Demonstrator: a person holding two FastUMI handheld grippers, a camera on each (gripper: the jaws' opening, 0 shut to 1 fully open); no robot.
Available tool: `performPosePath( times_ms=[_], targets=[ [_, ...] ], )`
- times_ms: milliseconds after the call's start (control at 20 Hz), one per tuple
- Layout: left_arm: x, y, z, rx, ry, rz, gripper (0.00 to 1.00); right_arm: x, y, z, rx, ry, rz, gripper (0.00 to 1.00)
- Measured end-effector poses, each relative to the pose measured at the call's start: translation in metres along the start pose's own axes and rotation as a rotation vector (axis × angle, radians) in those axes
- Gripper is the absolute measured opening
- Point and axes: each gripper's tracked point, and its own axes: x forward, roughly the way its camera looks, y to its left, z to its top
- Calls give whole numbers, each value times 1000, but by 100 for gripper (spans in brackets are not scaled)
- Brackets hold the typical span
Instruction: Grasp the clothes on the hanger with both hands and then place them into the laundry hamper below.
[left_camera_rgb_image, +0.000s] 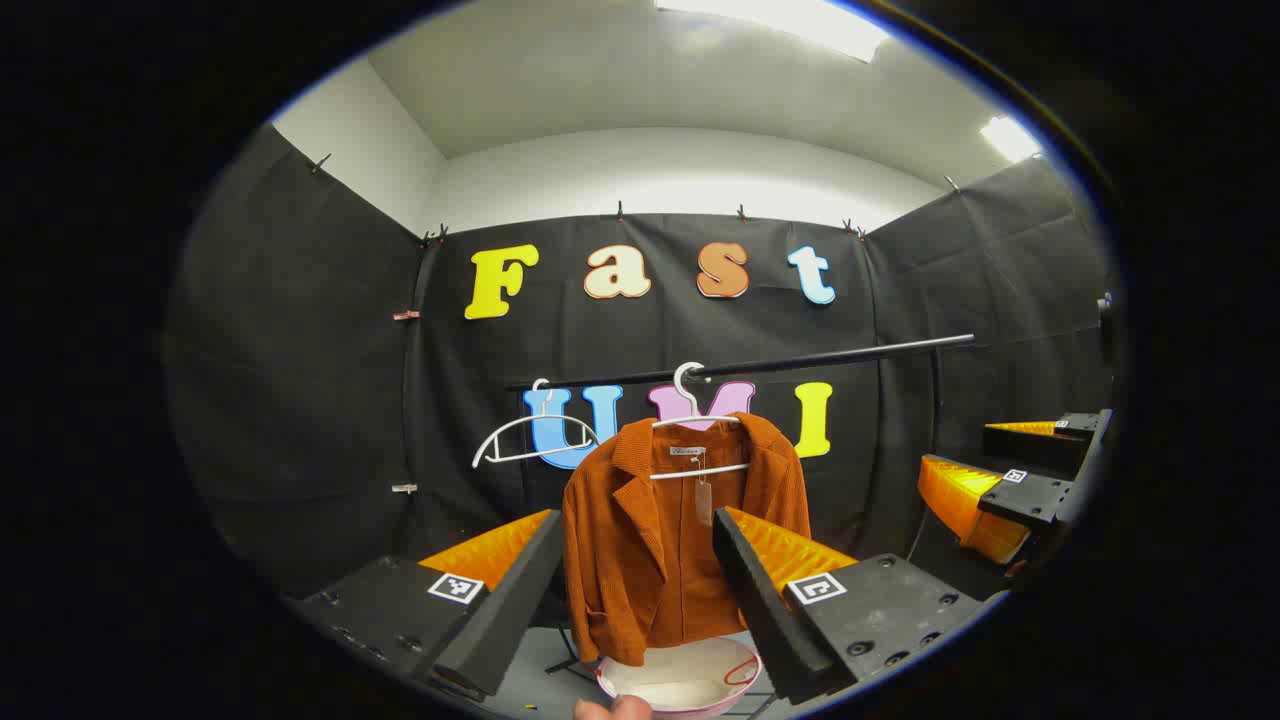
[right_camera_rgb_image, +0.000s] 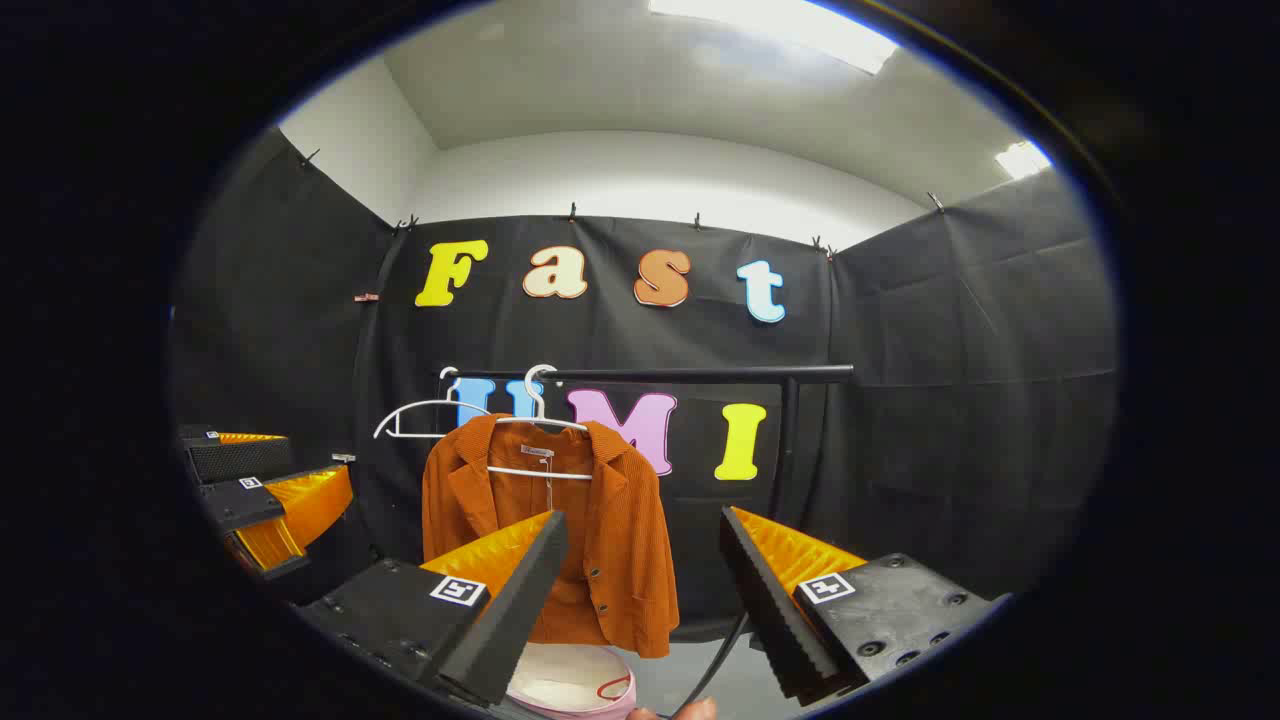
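Left tongs (left_camera_rgb_image: 640, 590): fingers wide apart, nothing between them, pointed level at the rack. Right tongs (right_camera_rgb_image: 640, 600): same, apart and empty.

Left gripper view: a fingertip (left_camera_rgb_image: 612, 708) at the bottom edge, and the right tongs (left_camera_rgb_image: 1010, 480) at the far right, fingers also spread. Right gripper view: the left tongs (right_camera_rgb_image: 265, 490) at the far left, and a dark cable (right_camera_rgb_image: 722, 650) running down between its own fingers.

Hamper (left_camera_rgb_image: 680, 680): pale pink rim, sits low on the floor just below the jacket hem; looks empty, but only part of the inside is visible.

Orange jacket (left_camera_rgb_image: 665, 530) hangs on a white hanger (left_camera_rgb_image: 692, 415), beyond both tongs, untouched. Centred between the left fingers; off toward the left finger in the right gripper view.

Second hanger (left_camera_rgb_image: 530, 440), bare, beside it on the dark rail (left_camera_rgb_image: 800, 362).
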Motion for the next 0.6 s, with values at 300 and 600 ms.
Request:
performPosePath(
  times_ms=[300,600],
  targets=[
    [2,2,-2,4,4,-1,95,2,4,-2,-2,4,5,97],
    [6,6,-3,3,7,-3,95,3,6,-4,1,7,2,97]
  ],
)
